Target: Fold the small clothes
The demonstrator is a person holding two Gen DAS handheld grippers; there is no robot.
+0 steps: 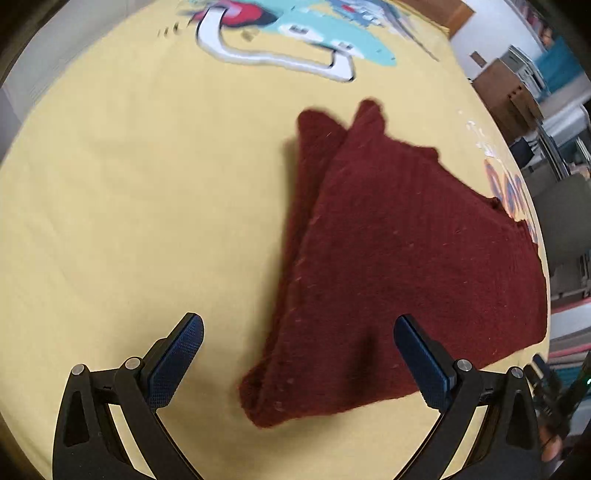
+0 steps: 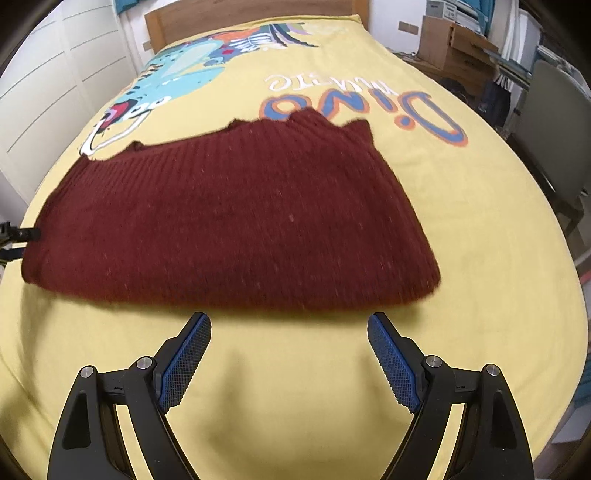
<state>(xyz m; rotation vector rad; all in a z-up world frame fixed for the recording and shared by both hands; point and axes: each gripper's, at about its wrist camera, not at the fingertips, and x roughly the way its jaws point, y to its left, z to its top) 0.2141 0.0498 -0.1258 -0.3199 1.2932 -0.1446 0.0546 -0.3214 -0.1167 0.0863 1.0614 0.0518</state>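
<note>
A dark red knitted garment lies folded flat on a yellow bed sheet. In the left wrist view my left gripper is open above the garment's near corner, its right finger over the cloth and its left finger over bare sheet. In the right wrist view the garment lies across the frame, and my right gripper is open and empty just short of its near folded edge. The left gripper's tip shows at the garment's left end.
The sheet carries a dinosaur print and "Dino" lettering. A wooden headboard stands at the far end. Cardboard boxes and a chair stand to the right of the bed, white cupboard doors to the left.
</note>
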